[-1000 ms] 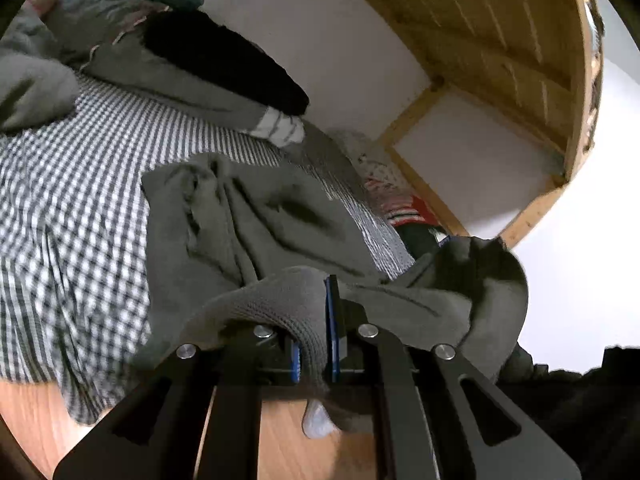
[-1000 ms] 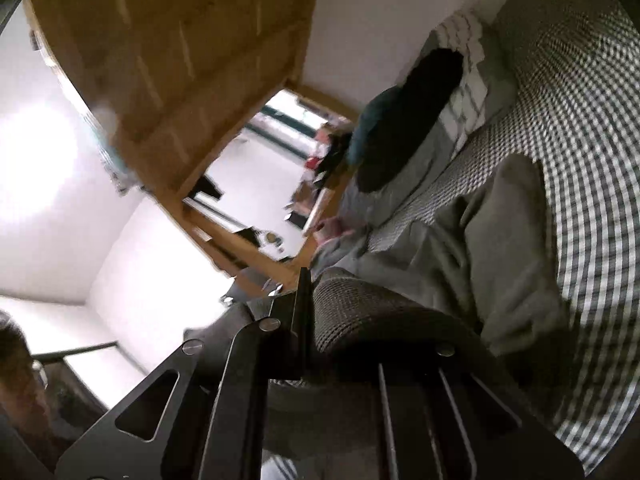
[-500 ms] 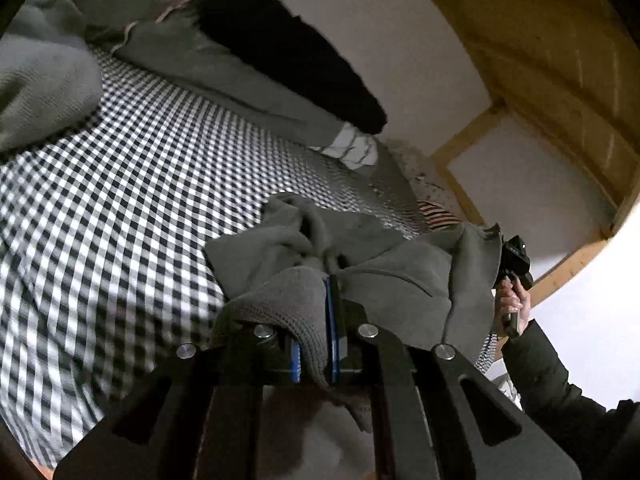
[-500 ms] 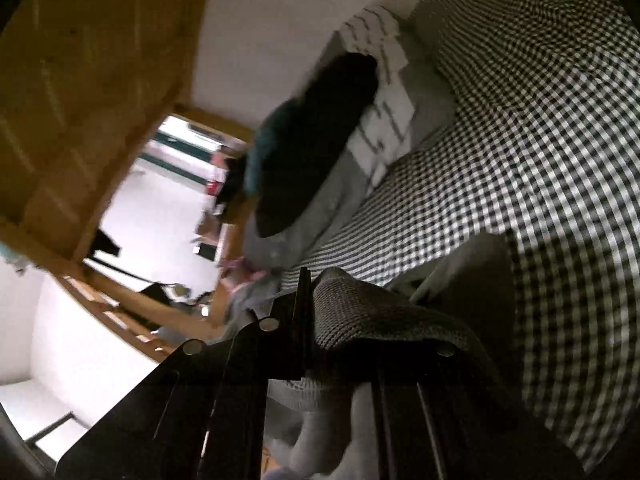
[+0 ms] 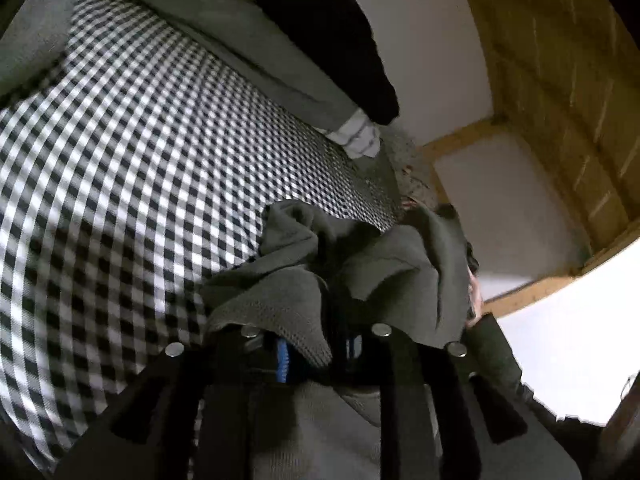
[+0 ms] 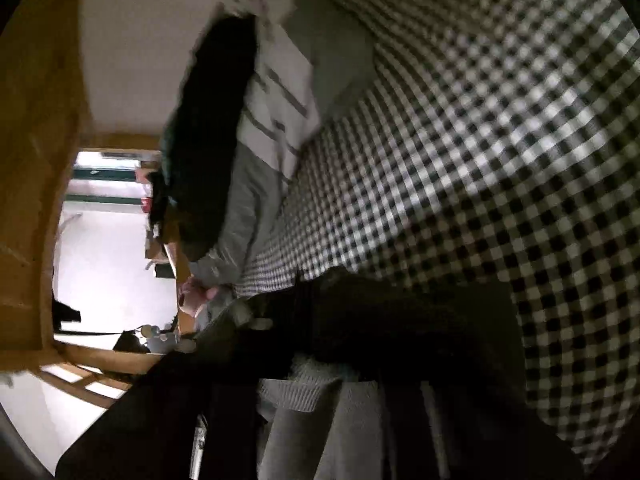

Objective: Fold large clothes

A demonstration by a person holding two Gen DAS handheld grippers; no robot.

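The grey-green knitted garment (image 5: 360, 276), a large sweater-like piece with a ribbed hem, hangs bunched between the two grippers above the bed with the black-and-white checked cover (image 5: 132, 168). Part of it seems to rest crumpled on the cover at the bed's near edge.

The left gripper (image 5: 316, 354) has a fold of the ribbed hem lying between its fingers, which stand somewhat apart with blue pads showing on either side; the cloth drapes over them, so it looks carried rather than pinched hard. That hold at the hem reads as a way to lift one corner and spread the garment.

The right gripper (image 6: 316, 384) is dark and partly buried: ribbed knit (image 6: 304, 392) lies over and between its fingers, and I cannot tell how far apart they stand. Its hold at the opposite edge probably serves to stretch the cloth flat between the hands.

In the left view, the person's other hand (image 5: 474, 292) shows at the garment's far edge. A black cushion (image 5: 328, 32) and a striped grey and white pillow (image 6: 276, 92) lie along the wall, well apart from the garment, leaving bare cover to lay it on.
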